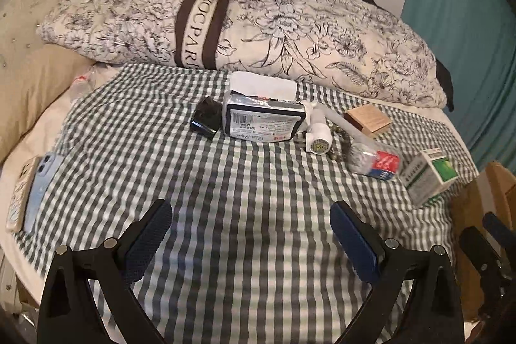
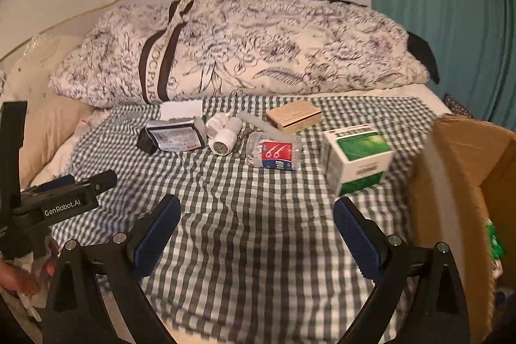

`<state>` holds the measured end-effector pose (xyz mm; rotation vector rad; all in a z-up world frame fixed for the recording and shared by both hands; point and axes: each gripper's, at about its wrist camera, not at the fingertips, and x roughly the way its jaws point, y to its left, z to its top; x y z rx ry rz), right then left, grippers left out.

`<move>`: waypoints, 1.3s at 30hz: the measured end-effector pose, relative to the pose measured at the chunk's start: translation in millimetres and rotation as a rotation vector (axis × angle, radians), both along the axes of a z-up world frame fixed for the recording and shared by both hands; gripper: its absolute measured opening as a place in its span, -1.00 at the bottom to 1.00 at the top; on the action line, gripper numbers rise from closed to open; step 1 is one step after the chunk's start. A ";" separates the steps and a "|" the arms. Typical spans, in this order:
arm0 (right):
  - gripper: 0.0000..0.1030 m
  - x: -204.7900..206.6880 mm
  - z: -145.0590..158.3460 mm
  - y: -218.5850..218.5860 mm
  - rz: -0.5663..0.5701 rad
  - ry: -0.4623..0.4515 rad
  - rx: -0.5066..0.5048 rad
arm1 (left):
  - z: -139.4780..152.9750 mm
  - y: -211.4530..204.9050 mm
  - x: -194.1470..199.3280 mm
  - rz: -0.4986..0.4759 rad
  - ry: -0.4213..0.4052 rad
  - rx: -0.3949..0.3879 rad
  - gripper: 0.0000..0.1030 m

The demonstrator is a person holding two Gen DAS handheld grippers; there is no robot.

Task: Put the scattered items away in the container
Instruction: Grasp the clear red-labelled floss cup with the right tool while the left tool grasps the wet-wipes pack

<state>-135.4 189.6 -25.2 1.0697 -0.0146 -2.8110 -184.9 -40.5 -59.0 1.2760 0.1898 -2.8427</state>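
Scattered items lie across a checked cloth (image 1: pixel 245 182) on a bed. From left to right: a small black box (image 1: pixel 206 118), a tissue pack (image 1: pixel 264 118), a white bulb-like plug (image 1: pixel 319 137), a clear floss-pick tub (image 1: pixel 374 158), a wooden box (image 1: pixel 367 120) and a green-and-white carton (image 1: pixel 429 176). The carton (image 2: pixel 358 157), the tub (image 2: pixel 274 150) and the tissue pack (image 2: pixel 175 134) also show in the right wrist view. A cardboard box (image 2: pixel 458 170) stands open at the right. My left gripper (image 1: pixel 250 242) and right gripper (image 2: pixel 256 236) hover open over bare cloth, holding nothing.
A rolled floral quilt (image 1: pixel 258 21) lies behind the items. Two phones (image 1: pixel 35 186) rest at the cloth's left edge. A teal curtain (image 2: pixel 445 15) hangs at the right. A hand (image 2: pixel 22 276) holds the left gripper's body low at the left.
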 end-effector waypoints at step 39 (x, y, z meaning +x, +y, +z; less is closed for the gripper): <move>0.48 -204.1 -127.5 -48.2 0.391 -0.367 0.755 | -82.2 40.1 -169.4 -0.392 -0.007 -0.627 -0.55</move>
